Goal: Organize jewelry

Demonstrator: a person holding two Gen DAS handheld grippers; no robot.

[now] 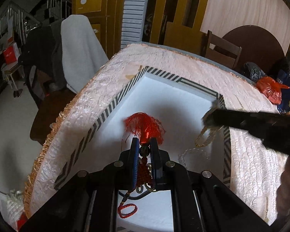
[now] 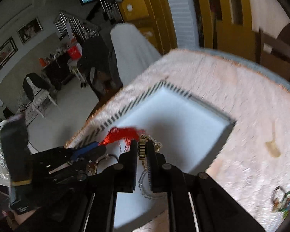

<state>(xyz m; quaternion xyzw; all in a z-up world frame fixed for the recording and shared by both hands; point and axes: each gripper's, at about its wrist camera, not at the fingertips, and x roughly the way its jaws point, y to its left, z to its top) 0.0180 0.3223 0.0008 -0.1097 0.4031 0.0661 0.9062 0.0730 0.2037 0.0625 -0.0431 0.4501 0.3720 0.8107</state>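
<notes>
1. The worktop (image 1: pixel 183 65) is round, covered in a pale pink textured cloth with an orange fringe at its edge; it fills most of both views.
2. A white foam tray (image 1: pixel 164 100) with a black-and-white striped border lies on the cloth, its far corner toward 12 o'clock in the left wrist view.
3. The left hand-held gripper (image 1: pixel 144 145) sits low over the tray at 6 o'clock, its jaws closed on a red tassel ornament (image 1: pixel 143 125). The tassel fans out beyond the fingertips over the foam; a dark bead and red knotwork sit between the jaws, and a red cord loop trails below.
4. The right hand-held gripper (image 2: pixel 141 145) is clamped on a gold linked bracelet (image 2: pixel 142 148), which hangs above the foam. In the left wrist view this gripper comes in from 3 o'clock, at the tray's right edge.
5. A clear beaded bracelet (image 1: pixel 185 154) lies on the foam near the tray's right edge, just under the gold one.
6. A small heap of colourful jewelry (image 2: pixel 284 199) rests on the cloth at 4 o'clock in the right wrist view, well apart from the tray.
</notes>
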